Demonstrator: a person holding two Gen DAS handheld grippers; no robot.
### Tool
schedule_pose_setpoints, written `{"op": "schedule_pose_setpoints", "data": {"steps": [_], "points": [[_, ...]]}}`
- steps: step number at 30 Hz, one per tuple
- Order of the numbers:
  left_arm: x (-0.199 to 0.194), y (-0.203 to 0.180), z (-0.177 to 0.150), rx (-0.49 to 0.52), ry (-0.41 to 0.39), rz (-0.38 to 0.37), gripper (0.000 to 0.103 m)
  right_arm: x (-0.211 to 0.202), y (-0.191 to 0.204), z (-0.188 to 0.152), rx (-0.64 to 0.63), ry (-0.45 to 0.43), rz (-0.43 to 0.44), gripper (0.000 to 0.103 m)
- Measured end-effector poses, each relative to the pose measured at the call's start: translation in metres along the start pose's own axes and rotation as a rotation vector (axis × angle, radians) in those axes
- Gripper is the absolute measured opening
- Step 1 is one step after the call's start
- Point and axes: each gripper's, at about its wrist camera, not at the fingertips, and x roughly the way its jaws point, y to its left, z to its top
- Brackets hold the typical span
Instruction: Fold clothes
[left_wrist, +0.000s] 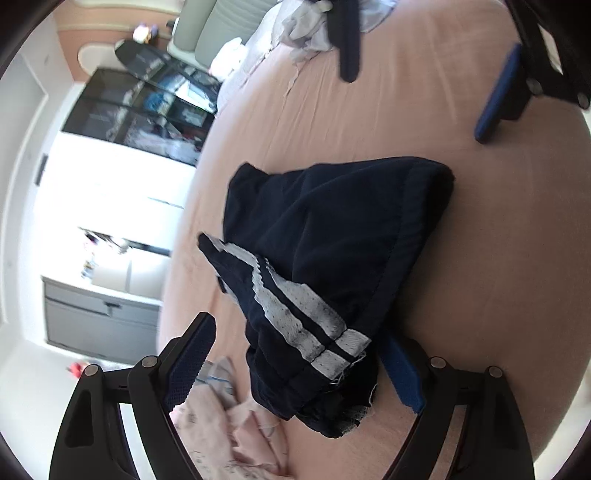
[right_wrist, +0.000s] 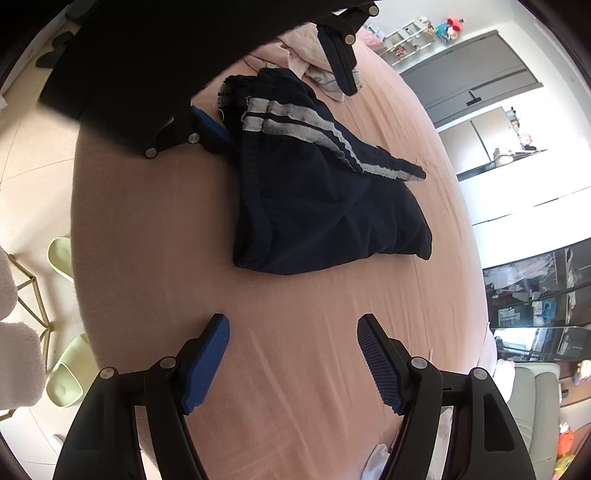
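Your pink, softly wrinkled bedsheet (right_wrist: 155, 229) carries the folded navy shorts (right_wrist: 325, 206), roughly triangular with two white mesh stripes. Your left gripper (left_wrist: 299, 373) straddles their frayed waistband end, ribbed blue pads unclamped; your right gripper (right_wrist: 293, 363) gapes empty.

A pink-sheeted bed (right_wrist: 155, 236) carries folded navy shorts (right_wrist: 317, 206) and crumpled pale clothes (left_wrist: 221, 424).

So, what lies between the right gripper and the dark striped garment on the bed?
Nothing: in the right wrist view only bare pink sheet lies between the open right gripper and the folded navy garment.
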Motion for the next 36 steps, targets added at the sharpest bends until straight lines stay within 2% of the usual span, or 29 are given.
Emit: {"op": "schedule_pose_setpoints", "data": {"steps": [1, 2, 3, 4, 6, 11, 15, 22, 30, 34, 36], "points": [[0.004, 0.0, 0.003, -0.006, 0.006, -0.005, 0.066, 0.0, 0.0, 0.0, 0.003, -0.002, -0.002, 0.072], [0.01, -0.002, 0.008, -0.009, 0.012, -0.002, 0.037, -0.001, 0.0, 0.0, 0.003, -0.003, -0.005, 0.072], [0.016, -0.003, 0.011, -0.011, 0.022, 0.006, 0.026, -0.001, 0.001, 0.0, -0.002, -0.002, -0.01, 0.072], [0.02, -0.004, 0.013, -0.017, 0.029, 0.008, 0.026, 0.0, 0.003, 0.0, -0.014, -0.006, -0.022, 0.072], [0.013, -0.003, 0.012, -0.06, 0.037, -0.051, 0.025, -0.004, 0.01, -0.001, -0.039, -0.017, -0.053, 0.072], [0.007, 0.023, 0.015, -0.243, 0.028, -0.176, 0.024, -0.006, 0.019, 0.004, -0.123, -0.04, -0.151, 0.072], [-0.003, 0.04, 0.016, -0.337, 0.01, -0.244, 0.024, -0.002, 0.016, 0.008, -0.135, -0.033, -0.197, 0.072], [-0.01, 0.055, 0.025, -0.39, -0.002, -0.272, 0.024, 0.004, 0.015, 0.016, -0.113, -0.034, -0.164, 0.072], [-0.003, 0.076, 0.02, -0.441, 0.003, -0.287, 0.024, 0.013, 0.031, 0.019, -0.237, -0.069, -0.259, 0.072], [0.001, 0.095, 0.019, -0.529, -0.011, -0.353, 0.024, 0.018, 0.035, 0.02, -0.286, -0.087, -0.301, 0.073], [0.0, 0.1, 0.02, -0.54, -0.016, -0.356, 0.024, 0.02, 0.035, 0.024, -0.3, -0.095, -0.327, 0.075]]}}
